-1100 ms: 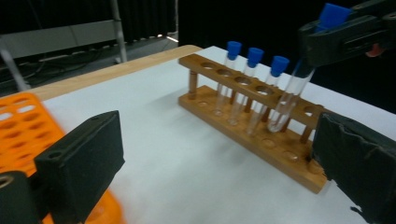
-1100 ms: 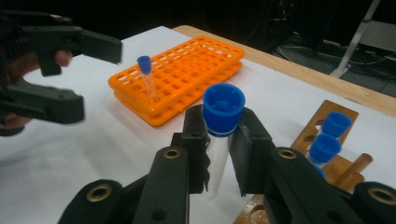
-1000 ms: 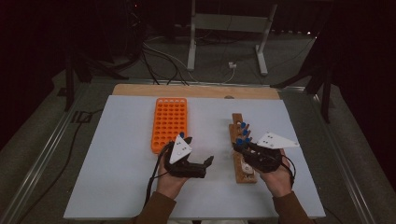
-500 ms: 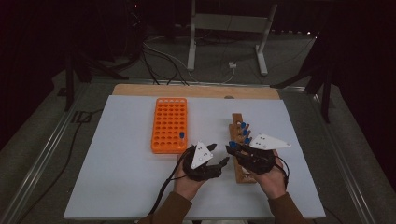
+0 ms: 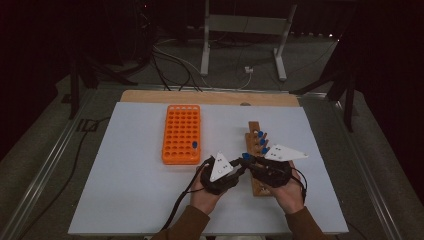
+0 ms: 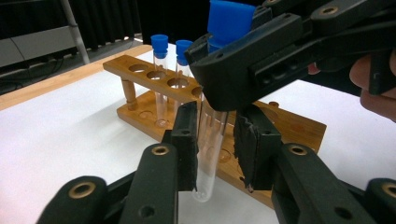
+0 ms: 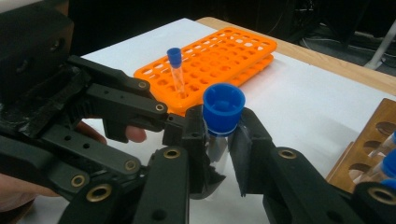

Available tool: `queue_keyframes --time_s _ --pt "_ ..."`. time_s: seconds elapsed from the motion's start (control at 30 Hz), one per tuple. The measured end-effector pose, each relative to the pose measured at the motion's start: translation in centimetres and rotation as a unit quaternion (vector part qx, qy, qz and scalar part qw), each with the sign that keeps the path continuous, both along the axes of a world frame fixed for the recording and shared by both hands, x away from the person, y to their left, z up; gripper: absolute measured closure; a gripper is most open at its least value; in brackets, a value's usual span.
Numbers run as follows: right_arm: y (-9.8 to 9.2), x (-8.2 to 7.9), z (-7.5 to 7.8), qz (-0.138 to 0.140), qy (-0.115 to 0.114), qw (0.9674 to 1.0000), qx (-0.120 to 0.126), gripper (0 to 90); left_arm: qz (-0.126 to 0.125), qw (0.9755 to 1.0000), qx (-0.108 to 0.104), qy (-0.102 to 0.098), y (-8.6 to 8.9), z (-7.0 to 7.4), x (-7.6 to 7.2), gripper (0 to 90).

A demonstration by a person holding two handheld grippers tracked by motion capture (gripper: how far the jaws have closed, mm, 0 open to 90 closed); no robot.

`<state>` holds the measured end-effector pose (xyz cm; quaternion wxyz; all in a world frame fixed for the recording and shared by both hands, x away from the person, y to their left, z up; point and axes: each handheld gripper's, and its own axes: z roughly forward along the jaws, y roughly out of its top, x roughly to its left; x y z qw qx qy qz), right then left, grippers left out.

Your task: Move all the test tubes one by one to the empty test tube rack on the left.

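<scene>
A clear test tube with a blue cap hangs upright over the white table, just left of the wooden rack. My right gripper is shut on the tube right under its cap. My left gripper meets it from the left, and its jaws stand on either side of the tube's lower half. A narrow gap shows on one side, so it is open. In the high view, the left gripper and the right gripper almost touch.
The wooden rack holds other blue-capped tubes at its far end. An orange rack stands to the left with one capped tube in a near hole. The white table spreads around both hands.
My left gripper has swung right from beside the orange rack to meet the right gripper. The right gripper has shifted left a little with the tube.
</scene>
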<state>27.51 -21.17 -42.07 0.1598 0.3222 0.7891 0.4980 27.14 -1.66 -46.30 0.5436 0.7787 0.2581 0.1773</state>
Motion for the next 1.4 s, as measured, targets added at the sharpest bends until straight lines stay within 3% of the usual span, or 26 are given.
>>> queue_keyframes --time_s 0.1,0.3,0.43,0.63,0.87,1.0,1.4 --pt "0.0 0.0 0.0 0.0 0.001 1.0 0.0 77.2 0.001 1.0 0.003 -0.004 0.0 0.0 0.0 77.0" --pt "-0.1 0.1 0.0 0.002 0.003 1.0 0.006 74.4 0.0 1.0 0.005 -0.007 0.0 0.0 0.0 78.2" --pt "-0.4 0.1 0.2 0.004 -0.001 0.9999 0.016 62.3 0.007 1.0 0.005 -0.004 0.2 0.0 0.1 78.2" --pt "-1.2 0.3 0.5 -0.013 0.001 0.9993 0.034 40.7 0.02 0.9998 0.003 -0.003 1.0 0.3 0.4 78.2" --pt "-1.6 0.4 0.7 -0.038 -0.012 0.9987 0.033 15.0 0.035 0.9994 -0.008 -0.003 2.1 0.8 0.5 78.2" --pt "-1.9 0.5 0.8 -0.051 -0.012 0.9981 0.034 6.0 0.04 0.9992 -0.009 -0.004 2.7 1.0 0.6 78.1" --pt "-2.9 0.9 0.6 -0.064 -0.009 0.9971 0.041 0.1 0.059 0.9981 -0.018 -0.001 4.4 1.5 0.9 78.1"
